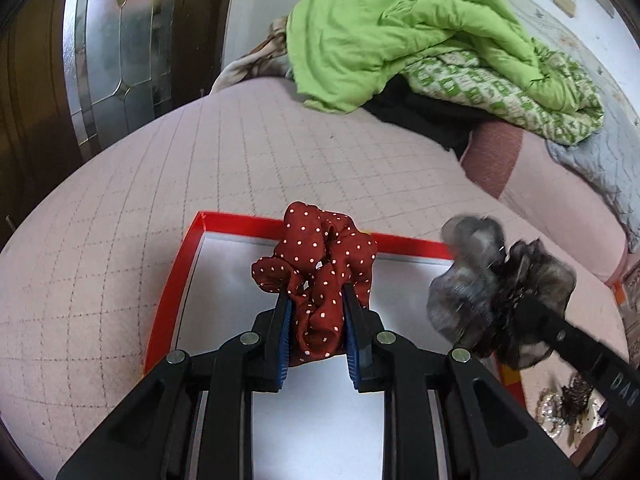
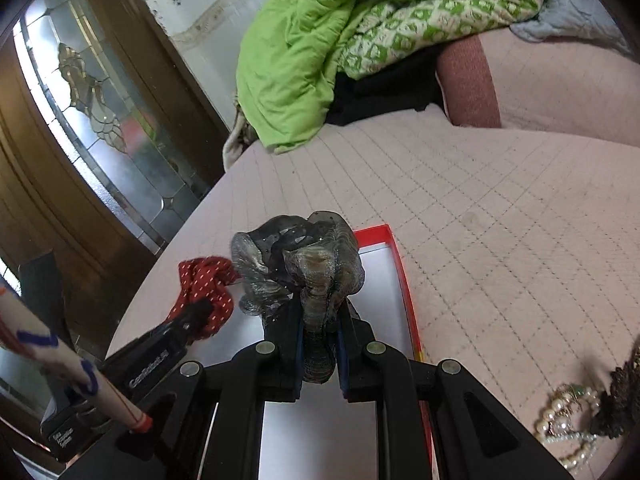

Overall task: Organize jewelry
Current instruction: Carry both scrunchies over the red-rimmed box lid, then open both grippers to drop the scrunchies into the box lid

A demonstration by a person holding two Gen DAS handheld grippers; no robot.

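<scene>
Nearby, pearl beads (image 2: 568,420) on pink quilt (image 2: 500,208), green blanket (image 2: 320,40) behind red box (image 2: 404,272)

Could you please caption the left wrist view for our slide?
Left hand-held gripper clamps a red polka-dot fabric scrunchie above a red-rimmed white box.

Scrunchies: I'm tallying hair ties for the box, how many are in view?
2. The red polka-dot scrunchie is in the left gripper; the grey sheer scrunchie is in the right gripper, both above the red box. Others may be hidden.
</scene>
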